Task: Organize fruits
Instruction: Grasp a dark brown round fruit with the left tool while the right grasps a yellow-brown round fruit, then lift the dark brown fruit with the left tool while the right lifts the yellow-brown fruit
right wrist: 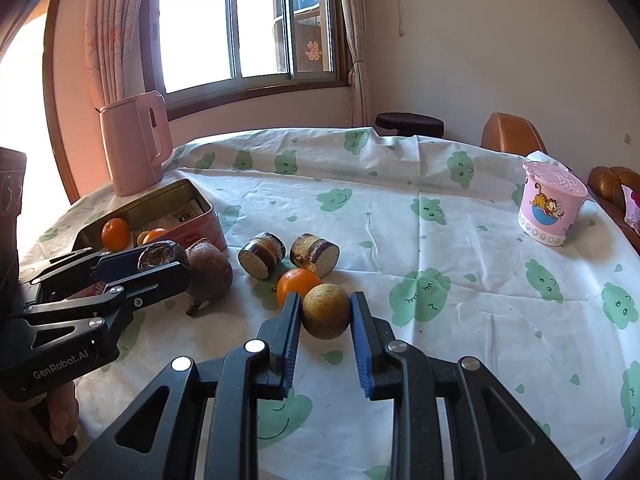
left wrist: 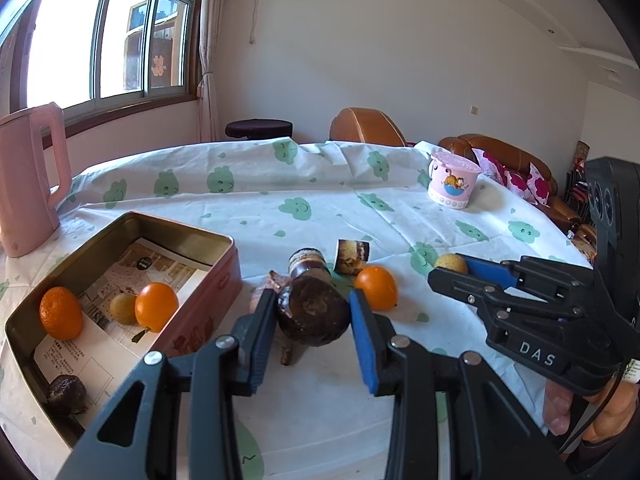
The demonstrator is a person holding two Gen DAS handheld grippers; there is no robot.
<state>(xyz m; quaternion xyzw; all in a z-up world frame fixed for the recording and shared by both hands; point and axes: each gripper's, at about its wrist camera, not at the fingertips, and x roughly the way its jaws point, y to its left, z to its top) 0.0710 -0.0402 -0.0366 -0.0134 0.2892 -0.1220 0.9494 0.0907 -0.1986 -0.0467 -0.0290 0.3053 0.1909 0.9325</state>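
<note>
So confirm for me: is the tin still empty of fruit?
No. The tin already holds two oranges and a small brownish fruit between them, on the paper lining.

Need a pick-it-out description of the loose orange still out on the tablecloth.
Start at the pink tin box near the pink kettle; two oranges already sit inside it. On the cloth beside the tin lie two layered cake rolls, and the loose orange sits just in front of them. It is the only bright, smooth orange outside the tin; the duller speckled fruit is in the right gripper.
</note>
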